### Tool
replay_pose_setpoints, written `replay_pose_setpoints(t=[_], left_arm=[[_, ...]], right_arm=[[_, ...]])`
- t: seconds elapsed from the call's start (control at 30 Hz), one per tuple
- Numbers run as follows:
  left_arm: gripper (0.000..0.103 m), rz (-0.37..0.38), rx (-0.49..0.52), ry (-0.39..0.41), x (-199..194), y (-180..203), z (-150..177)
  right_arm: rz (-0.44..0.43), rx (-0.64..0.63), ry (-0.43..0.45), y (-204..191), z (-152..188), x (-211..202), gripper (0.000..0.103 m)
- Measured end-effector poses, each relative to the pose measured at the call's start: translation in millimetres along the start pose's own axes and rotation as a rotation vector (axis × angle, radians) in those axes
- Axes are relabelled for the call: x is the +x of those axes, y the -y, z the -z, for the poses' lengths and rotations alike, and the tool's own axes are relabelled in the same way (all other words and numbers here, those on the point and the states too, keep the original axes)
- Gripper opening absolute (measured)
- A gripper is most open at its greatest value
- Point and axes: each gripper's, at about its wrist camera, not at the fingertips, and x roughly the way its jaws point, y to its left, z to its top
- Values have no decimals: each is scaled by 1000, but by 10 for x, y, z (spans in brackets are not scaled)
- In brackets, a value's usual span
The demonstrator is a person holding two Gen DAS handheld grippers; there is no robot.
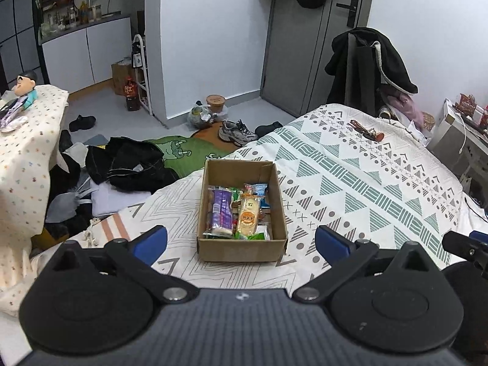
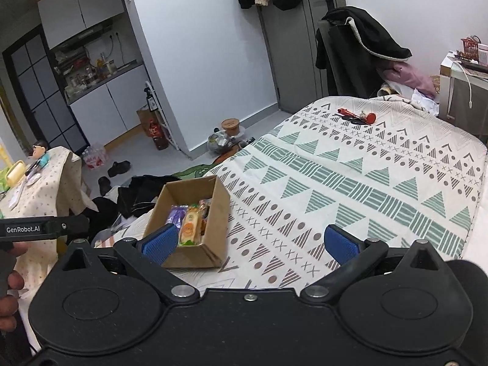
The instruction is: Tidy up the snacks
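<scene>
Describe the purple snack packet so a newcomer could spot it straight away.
Find the bed with the patterned bedspread; an open cardboard box sits near its left edge. Inside, along the box's left wall, lies the purple snack packet. It is the only purple one, beside a cream packet with an orange cartoon face.

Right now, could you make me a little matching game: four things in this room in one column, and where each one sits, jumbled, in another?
Things:
1. snacks
2. keys
3. black coat
4. sneakers

Places:
A. draped over the chair
B. on the floor by the bed
C. inside the cardboard box
D. on the far part of the bedspread

Pairs: 1-C, 2-D, 3-A, 4-B
</scene>
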Motion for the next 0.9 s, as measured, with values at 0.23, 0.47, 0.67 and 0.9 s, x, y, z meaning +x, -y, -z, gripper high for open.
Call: replay_pose_setpoints(t=[0.23, 0.47, 0.67, 0.9], left_arm=[[102, 5, 10, 6, -145, -33, 124], [102, 1, 10, 24, -272, -77, 192], [102, -5, 0, 28, -336, -139, 219], [102, -2, -4, 29, -381, -170, 228]], right_arm=[[-17, -33, 1, -148, 43, -90, 103], [-25, -70, 4, -283, 78, -158, 103], [-34, -82, -1, -338, 82, -180, 103], [-37, -84, 2, -344, 81, -204, 103]])
